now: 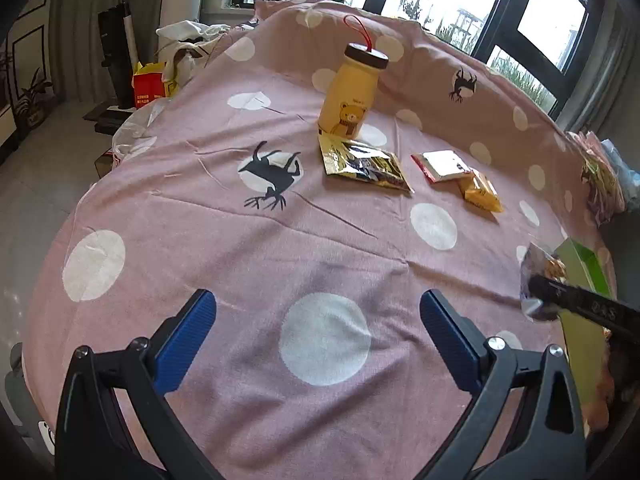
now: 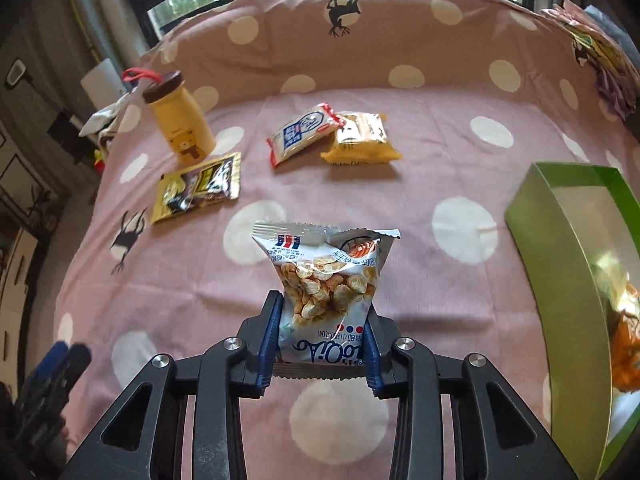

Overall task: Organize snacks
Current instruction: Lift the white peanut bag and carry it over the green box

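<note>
Now gripped: the right gripper [image 2: 324,332] pinches a snack packet [image 2: 326,280] between its blue pads, with the green box [image 2: 560,264] waiting at the frame's right edge.

Seen from the right wrist, the packet stands upright above the pink spotted cloth [image 2: 420,200], its long axis running away from the claw. The open box lies to its right, long side toward the packet, so the carry likely goes rightward. 3 more packets and a yellow bottle [image 2: 180,120] sit at upper left. The left gripper [image 1: 318,328] hovers open, holding nothing, farther from the box.
</note>
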A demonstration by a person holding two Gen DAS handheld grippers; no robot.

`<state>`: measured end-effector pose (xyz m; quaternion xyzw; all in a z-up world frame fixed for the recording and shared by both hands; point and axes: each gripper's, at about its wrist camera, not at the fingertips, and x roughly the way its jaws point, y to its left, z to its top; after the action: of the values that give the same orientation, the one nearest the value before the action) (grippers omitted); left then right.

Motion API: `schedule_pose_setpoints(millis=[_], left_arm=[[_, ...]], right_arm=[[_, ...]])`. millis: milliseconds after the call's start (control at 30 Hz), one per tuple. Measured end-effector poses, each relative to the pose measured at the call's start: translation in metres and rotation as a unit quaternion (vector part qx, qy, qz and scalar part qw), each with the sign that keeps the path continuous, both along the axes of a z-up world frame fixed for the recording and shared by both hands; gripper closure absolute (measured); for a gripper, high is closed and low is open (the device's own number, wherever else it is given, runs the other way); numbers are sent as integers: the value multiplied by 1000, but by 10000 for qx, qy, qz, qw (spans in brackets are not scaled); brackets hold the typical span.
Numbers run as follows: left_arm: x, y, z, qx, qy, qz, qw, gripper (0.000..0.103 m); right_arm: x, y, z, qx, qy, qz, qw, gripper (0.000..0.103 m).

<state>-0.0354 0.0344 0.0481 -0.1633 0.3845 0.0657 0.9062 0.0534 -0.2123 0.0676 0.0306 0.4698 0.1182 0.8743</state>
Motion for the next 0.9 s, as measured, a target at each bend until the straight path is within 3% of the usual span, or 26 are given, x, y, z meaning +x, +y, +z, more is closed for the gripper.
schedule_pose_setpoints(millis=[200, 400, 433, 500, 533, 667, 800, 867, 900], left_arm=[[0, -23, -7, 219, 135, -181, 9995, 1], [-2, -41, -14, 164, 303, -462, 9983, 2], [-2, -44, -15, 84, 319, -515, 9981, 2], [-4, -50, -15, -159, 349, -687, 9969, 2], [-4, -53, -15, -267, 366, -789, 9959, 2], [-10, -72, -11, -895, 348, -1348, 9862, 3], [-12, -96, -11, -1640, 351, -2038, 9645, 9], [-13, -110, -15, -1784, 421, -2240, 9572, 12], [-12, -115, -17, -1782, 463, -2284, 9560, 15]], right_arm=[[-50, -13, -30, 352, 673, 189, 9969, 66], [-54, -15, -44, 201, 761, 124, 9968, 64], [-54, -16, -43, 256, 770, 139, 9966, 61], [-56, -23, -38, 435, 716, 146, 9964, 39], [-58, -26, -33, 483, 634, 139, 9967, 35], [-62, -45, -20, 1020, 380, 117, 9940, 34], [-57, -58, -25, 1669, 540, 124, 9844, 34], [-56, -59, -30, 1812, 619, 183, 9813, 36], [-55, -59, -32, 1871, 657, 210, 9799, 42]])
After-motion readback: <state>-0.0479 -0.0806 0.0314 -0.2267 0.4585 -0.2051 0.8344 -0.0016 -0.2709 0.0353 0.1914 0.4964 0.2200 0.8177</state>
